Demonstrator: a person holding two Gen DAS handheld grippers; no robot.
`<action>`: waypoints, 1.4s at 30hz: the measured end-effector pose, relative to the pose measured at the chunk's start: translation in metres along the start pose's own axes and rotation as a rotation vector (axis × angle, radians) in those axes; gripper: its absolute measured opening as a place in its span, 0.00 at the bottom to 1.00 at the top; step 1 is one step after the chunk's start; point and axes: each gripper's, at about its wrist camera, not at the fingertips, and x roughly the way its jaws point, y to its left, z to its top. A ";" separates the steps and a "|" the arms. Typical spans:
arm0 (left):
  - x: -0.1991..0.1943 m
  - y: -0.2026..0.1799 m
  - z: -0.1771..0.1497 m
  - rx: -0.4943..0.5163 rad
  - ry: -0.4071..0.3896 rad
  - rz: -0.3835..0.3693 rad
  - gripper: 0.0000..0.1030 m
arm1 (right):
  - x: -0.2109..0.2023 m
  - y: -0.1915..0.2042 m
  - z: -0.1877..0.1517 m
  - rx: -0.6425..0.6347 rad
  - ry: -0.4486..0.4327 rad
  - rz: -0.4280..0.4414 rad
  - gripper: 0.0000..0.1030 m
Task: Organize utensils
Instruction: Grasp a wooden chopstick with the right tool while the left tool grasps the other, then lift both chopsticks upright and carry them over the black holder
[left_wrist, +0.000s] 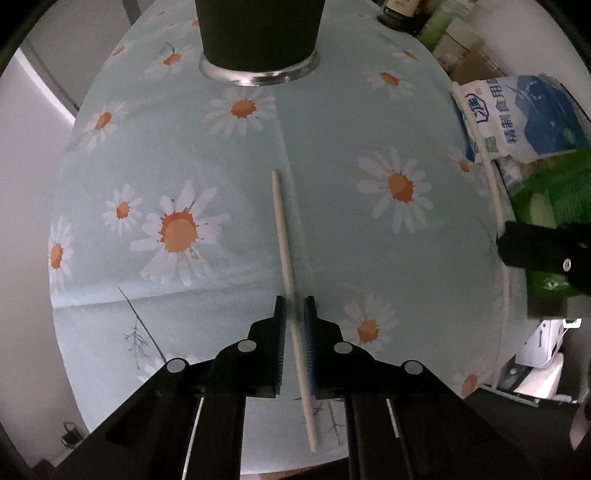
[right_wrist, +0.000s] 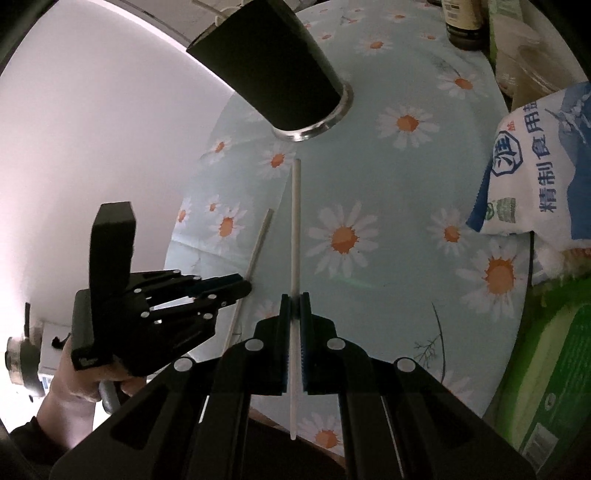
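Note:
A beige chopstick (left_wrist: 282, 229) lies on the daisy tablecloth (left_wrist: 184, 147), pointing at a black cup (left_wrist: 258, 33) with a metal base. My left gripper (left_wrist: 294, 302) points down over the chopstick's near half and is shut on it. In the right wrist view the left gripper (right_wrist: 245, 286) has its fingers together at the beige chopstick (right_wrist: 260, 240). My right gripper (right_wrist: 294, 299) is shut on a white chopstick (right_wrist: 296, 221), held above the cloth with its tip toward the black cup (right_wrist: 273, 70). The left wrist view shows the white chopstick (left_wrist: 493, 192) and the right gripper (left_wrist: 508, 245) at the right edge.
A blue and white salt bag (right_wrist: 546, 166) and a green package (right_wrist: 554, 369) crowd the table's right side. A dark bottle (right_wrist: 461, 22) stands at the back right. The round table's edge runs close on the left. A hand (right_wrist: 74, 380) holds the left gripper.

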 end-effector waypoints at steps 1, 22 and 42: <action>0.001 0.001 0.000 -0.009 0.001 0.002 0.04 | -0.002 0.000 -0.001 -0.008 0.003 0.008 0.05; -0.052 0.019 0.000 -0.031 -0.168 -0.122 0.04 | 0.000 0.021 0.007 0.023 -0.047 -0.039 0.05; -0.138 0.076 0.022 0.122 -0.408 -0.246 0.04 | -0.020 0.101 0.046 0.000 -0.327 -0.114 0.05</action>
